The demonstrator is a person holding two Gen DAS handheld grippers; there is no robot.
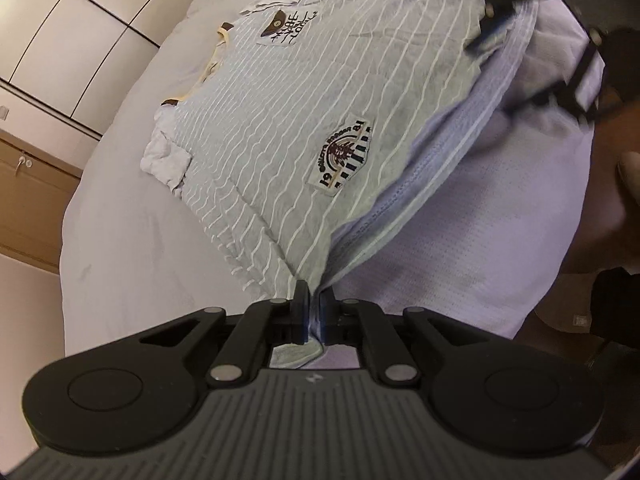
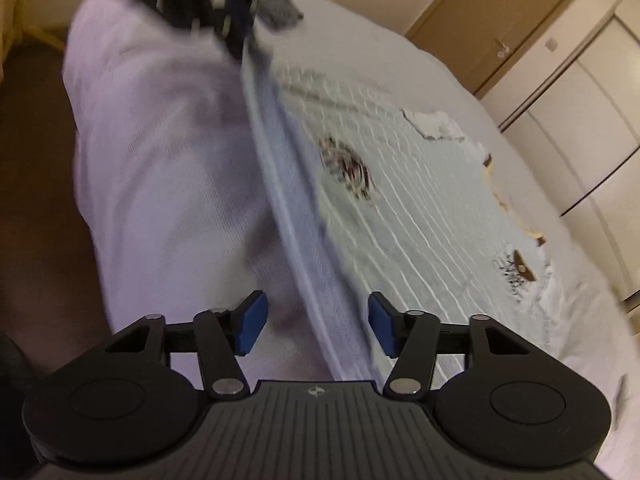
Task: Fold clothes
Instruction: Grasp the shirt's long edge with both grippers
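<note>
A grey shirt with thin white stripes and sewn patches (image 1: 288,120) lies spread on a white bed (image 1: 132,216). My left gripper (image 1: 314,304) is shut on the shirt's bottom hem corner, near the bed's edge. In the right wrist view the shirt (image 2: 420,200) runs away to the right, blurred by motion. My right gripper (image 2: 316,328) is open, its blue pads (image 2: 252,326) either side of the shirt's hem edge (image 2: 316,280). The right gripper also shows in the left wrist view (image 1: 532,20) at the hem's far corner. The left gripper shows blurred at the top of the right wrist view (image 2: 224,8).
A lilac mesh-textured sheet (image 1: 460,248) hangs over the bed's side beside the hem. Cream wardrobe doors (image 1: 60,20) and a wooden door (image 2: 500,20) stand beyond the bed. A dark grey garment (image 2: 280,8) lies farther along the bed. The floor is dark brown (image 2: 36,160).
</note>
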